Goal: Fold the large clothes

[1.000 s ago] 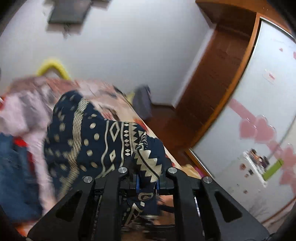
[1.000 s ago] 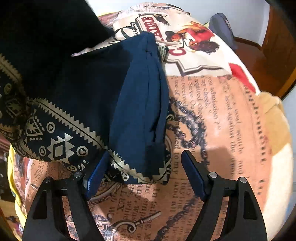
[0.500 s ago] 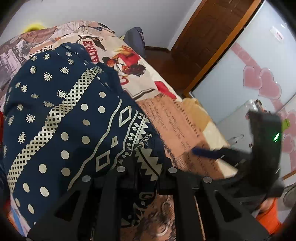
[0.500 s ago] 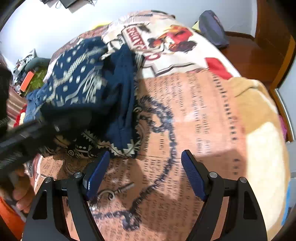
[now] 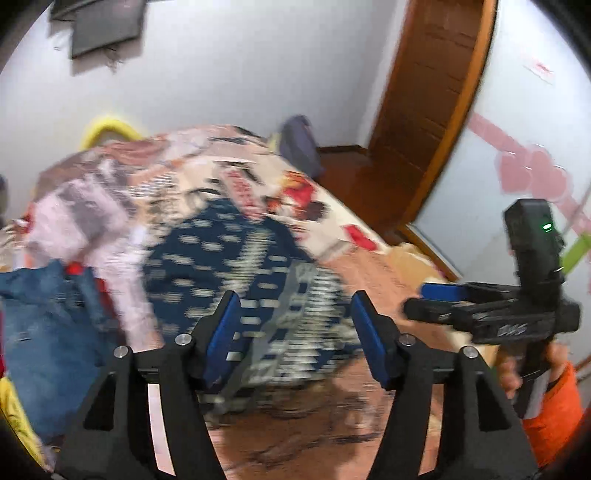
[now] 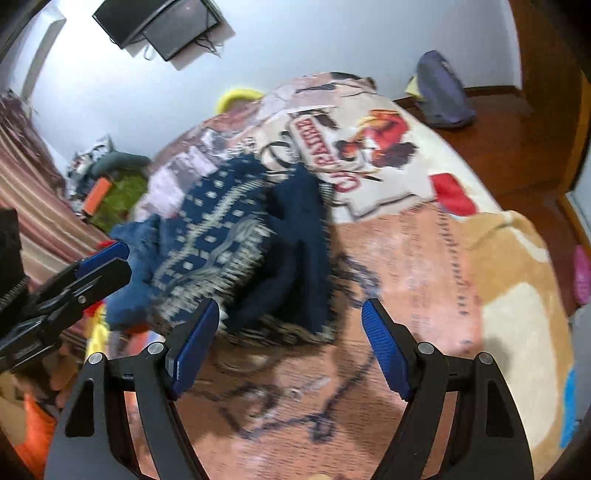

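Note:
A navy garment with a cream geometric pattern [image 5: 236, 273] lies bunched on the printed bed cover [image 5: 373, 280]; it also shows in the right wrist view [image 6: 240, 240]. My left gripper [image 5: 295, 317] is open and empty, above the garment's near edge. My right gripper [image 6: 291, 332] is open and empty, just in front of the garment. The right gripper shows at the right of the left wrist view [image 5: 443, 291]. The left gripper shows at the left of the right wrist view [image 6: 103, 254]. Both views are motion-blurred.
A blue denim garment [image 5: 40, 332] and other clothes lie left of the navy one. A grey bag [image 6: 439, 92] sits on the wooden floor past the bed. A wardrobe door with pink hearts [image 5: 532, 177] stands at right. A monitor [image 6: 166, 22] hangs on the wall.
My left gripper has opened and let go of the navy garment, which now lies on the bed. Both grippers have pulled back and up from it.

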A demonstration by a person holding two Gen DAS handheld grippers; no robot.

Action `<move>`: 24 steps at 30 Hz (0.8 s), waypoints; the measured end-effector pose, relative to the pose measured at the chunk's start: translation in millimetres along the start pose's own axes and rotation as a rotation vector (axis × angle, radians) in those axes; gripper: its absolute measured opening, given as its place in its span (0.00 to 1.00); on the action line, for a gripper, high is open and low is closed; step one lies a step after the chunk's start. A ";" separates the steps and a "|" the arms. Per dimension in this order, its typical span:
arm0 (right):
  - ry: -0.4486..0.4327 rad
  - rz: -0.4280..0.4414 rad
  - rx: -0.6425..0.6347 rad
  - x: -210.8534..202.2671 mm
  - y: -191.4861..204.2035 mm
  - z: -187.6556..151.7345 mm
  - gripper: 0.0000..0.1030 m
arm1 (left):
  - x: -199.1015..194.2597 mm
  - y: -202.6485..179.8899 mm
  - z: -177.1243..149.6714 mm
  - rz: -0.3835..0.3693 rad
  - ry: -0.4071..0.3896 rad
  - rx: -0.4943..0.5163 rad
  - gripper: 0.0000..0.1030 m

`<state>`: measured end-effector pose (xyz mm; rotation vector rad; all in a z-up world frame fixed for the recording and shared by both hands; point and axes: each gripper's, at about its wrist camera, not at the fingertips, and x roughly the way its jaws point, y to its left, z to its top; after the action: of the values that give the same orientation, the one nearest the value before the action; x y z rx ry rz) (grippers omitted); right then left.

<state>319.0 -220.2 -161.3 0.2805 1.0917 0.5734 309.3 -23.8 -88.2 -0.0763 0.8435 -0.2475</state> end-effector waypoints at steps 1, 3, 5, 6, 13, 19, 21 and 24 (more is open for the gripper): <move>0.009 0.020 0.002 3.4 3.7 3.2 0.74 | 0.8 12.2 -0.6 0.033 0.003 -0.011 0.60; 0.030 0.055 0.007 14.7 10.1 10.8 0.75 | 8.1 36.2 -3.5 0.077 0.028 -0.042 0.60; 0.050 0.068 0.002 27.4 17.0 18.0 0.74 | 20.1 54.3 -10.1 0.092 0.058 -0.062 0.60; 0.060 0.066 -0.004 36.1 19.3 22.5 0.74 | 30.0 64.0 -15.8 0.100 0.089 -0.073 0.60; 0.159 0.108 0.045 95.2 16.6 38.6 0.75 | 76.6 83.2 -51.7 0.052 0.194 -0.093 0.65; 0.187 0.078 0.044 119.9 10.7 43.1 0.74 | 90.9 90.7 -58.2 0.037 0.191 -0.100 0.77; 0.164 0.057 0.016 120.8 13.0 44.0 0.70 | 98.8 95.2 -60.9 0.015 0.195 -0.129 0.78; 0.166 0.052 -0.012 120.4 20.4 42.7 0.43 | 100.6 97.2 -61.0 0.015 0.186 -0.139 0.79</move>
<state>391.5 -132.6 -223.1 0.2547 1.2439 0.6581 346.0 47.5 -218.1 -0.1788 1.0453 -0.1832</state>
